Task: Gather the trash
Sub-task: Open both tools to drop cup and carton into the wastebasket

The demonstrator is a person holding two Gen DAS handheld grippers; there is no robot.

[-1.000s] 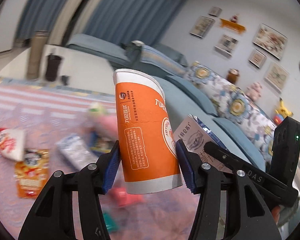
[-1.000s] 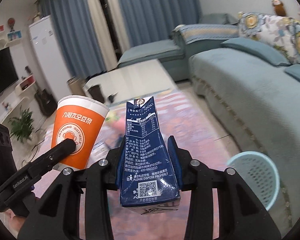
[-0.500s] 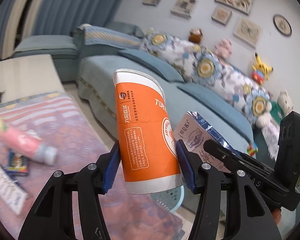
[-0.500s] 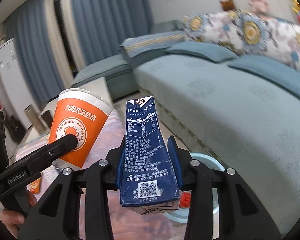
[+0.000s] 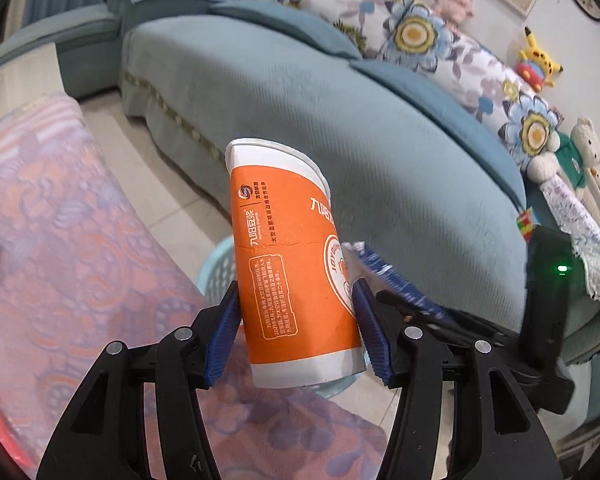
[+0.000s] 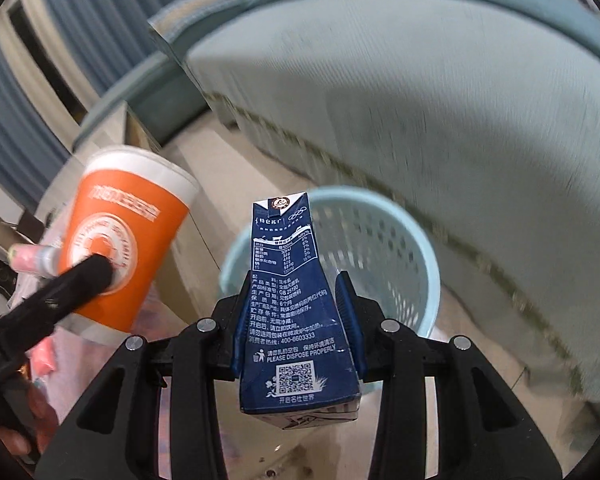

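Observation:
My left gripper [image 5: 298,338] is shut on an orange and white paper cup [image 5: 288,264], held upright in the air. The cup also shows in the right wrist view [image 6: 120,236], left of centre. My right gripper [image 6: 298,334] is shut on a dark blue milk carton [image 6: 290,320], held upright above a light blue mesh trash basket [image 6: 384,240] on the floor. In the left wrist view the basket [image 5: 216,276] is mostly hidden behind the cup, and the carton [image 5: 384,276] peeks out to the cup's right.
A teal sofa [image 5: 340,100] with floral cushions and plush toys runs behind the basket. A table with a pink patterned cloth [image 5: 60,240] is at the left. A pink tube [image 6: 30,258] lies on it. Tiled floor lies between sofa and table.
Both grippers have swung away from the table toward the sofa and tilted down. The basket has come close under the carton. Both grips are unchanged.

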